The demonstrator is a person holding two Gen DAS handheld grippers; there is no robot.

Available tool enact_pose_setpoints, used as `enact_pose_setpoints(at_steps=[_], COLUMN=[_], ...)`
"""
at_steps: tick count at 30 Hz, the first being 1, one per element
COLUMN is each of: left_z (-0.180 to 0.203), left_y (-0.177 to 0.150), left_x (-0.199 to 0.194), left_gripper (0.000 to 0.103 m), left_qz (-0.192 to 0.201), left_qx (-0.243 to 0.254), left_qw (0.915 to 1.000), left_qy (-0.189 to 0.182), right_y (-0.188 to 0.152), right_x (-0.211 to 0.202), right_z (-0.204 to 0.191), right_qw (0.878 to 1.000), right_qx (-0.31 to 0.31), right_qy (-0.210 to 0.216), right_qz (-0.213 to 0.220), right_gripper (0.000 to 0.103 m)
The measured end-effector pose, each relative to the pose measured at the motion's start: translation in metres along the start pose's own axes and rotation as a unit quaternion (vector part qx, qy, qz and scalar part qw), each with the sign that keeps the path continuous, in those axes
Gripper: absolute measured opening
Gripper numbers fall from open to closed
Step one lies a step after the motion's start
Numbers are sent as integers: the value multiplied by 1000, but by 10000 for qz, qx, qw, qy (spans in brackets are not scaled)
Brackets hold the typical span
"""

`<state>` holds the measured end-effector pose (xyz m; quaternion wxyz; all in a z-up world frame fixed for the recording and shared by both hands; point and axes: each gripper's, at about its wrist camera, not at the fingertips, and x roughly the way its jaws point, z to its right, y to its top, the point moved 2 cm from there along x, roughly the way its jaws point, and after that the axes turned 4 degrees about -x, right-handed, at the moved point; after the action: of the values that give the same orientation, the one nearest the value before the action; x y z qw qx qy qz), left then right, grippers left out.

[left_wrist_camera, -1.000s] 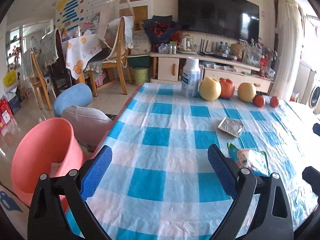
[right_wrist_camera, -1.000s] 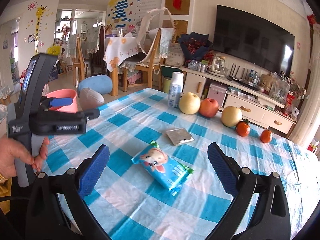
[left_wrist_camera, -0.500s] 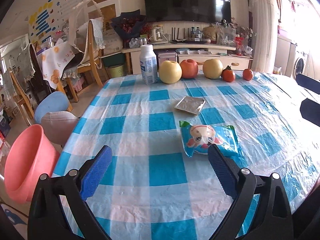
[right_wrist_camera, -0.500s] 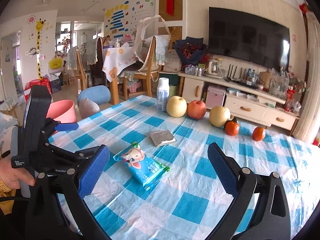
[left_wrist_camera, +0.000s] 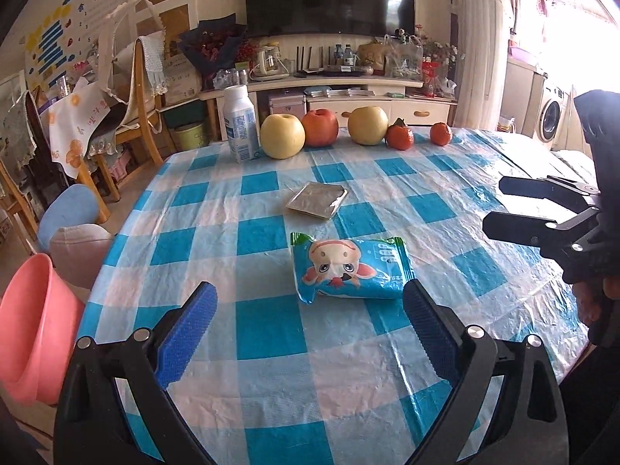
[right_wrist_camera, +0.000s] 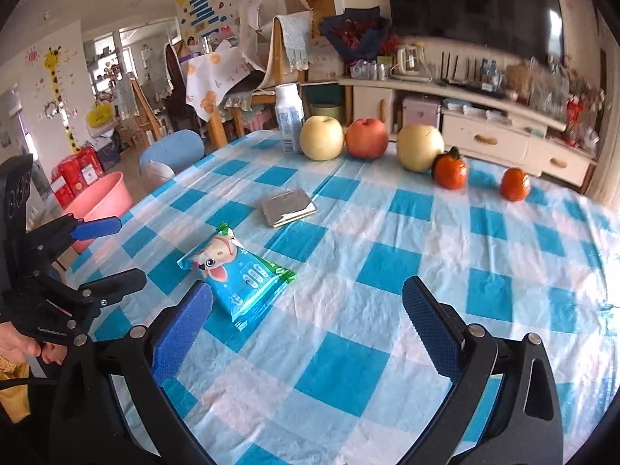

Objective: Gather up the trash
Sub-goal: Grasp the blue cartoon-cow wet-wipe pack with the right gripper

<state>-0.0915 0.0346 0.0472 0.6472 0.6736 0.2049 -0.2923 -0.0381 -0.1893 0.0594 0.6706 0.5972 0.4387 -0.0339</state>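
L gripper (left_wrist_camera: 306, 329) has swung round from the pink bin (left_wrist_camera: 31, 333) to face the blue snack packet (left_wrist_camera: 348, 267) mid-table, jaws wide w/ nothing held, R gripper (right_wrist_camera: 306, 329) likewise, so pickup looks next.

A blue-and-white checked cloth (left_wrist_camera: 271, 201) covers the surface, a cartoon-printed blue wrapper (left_wrist_camera: 348, 267) lies between the blue-padded black fingers (left_wrist_camera: 186, 333) — silver foil packet (left_wrist_camera: 316, 199) beyond them, pink basin (left_wrist_camera: 31, 333) to their left.
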Motion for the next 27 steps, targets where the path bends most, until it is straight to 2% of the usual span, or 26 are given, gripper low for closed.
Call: enact_pose_setpoints(at_steps=[4,10,16,19,27], left_z=[-20,-50,-60,-56,-52], left_y=[5,13,10,8,10], left_x=[-3,-7,5,12,22], left_gripper=[95,95,95,95,95], left_qz=[13,-1,-140,-225,-309], left_qx=[-175,-603,-713,-639,-615], left_qw=[9998,9981,9973,9976,9976], left_qy=[63,-89,-123,-115,-70], right_y=[-3,4,10,13,15], right_x=[30,71,97,109,125], right_z=[-2,-45,-68,-62,-60], right_qw=[9991,9887,9806,9813,9772], right_qx=[-9,-726,-1434,-1387,-1277], right_qy=[365,1149,1040,930,1224], right_qz=[-229,-636,-844,-959,-1171], right_gripper=[99,99,99,99,99])
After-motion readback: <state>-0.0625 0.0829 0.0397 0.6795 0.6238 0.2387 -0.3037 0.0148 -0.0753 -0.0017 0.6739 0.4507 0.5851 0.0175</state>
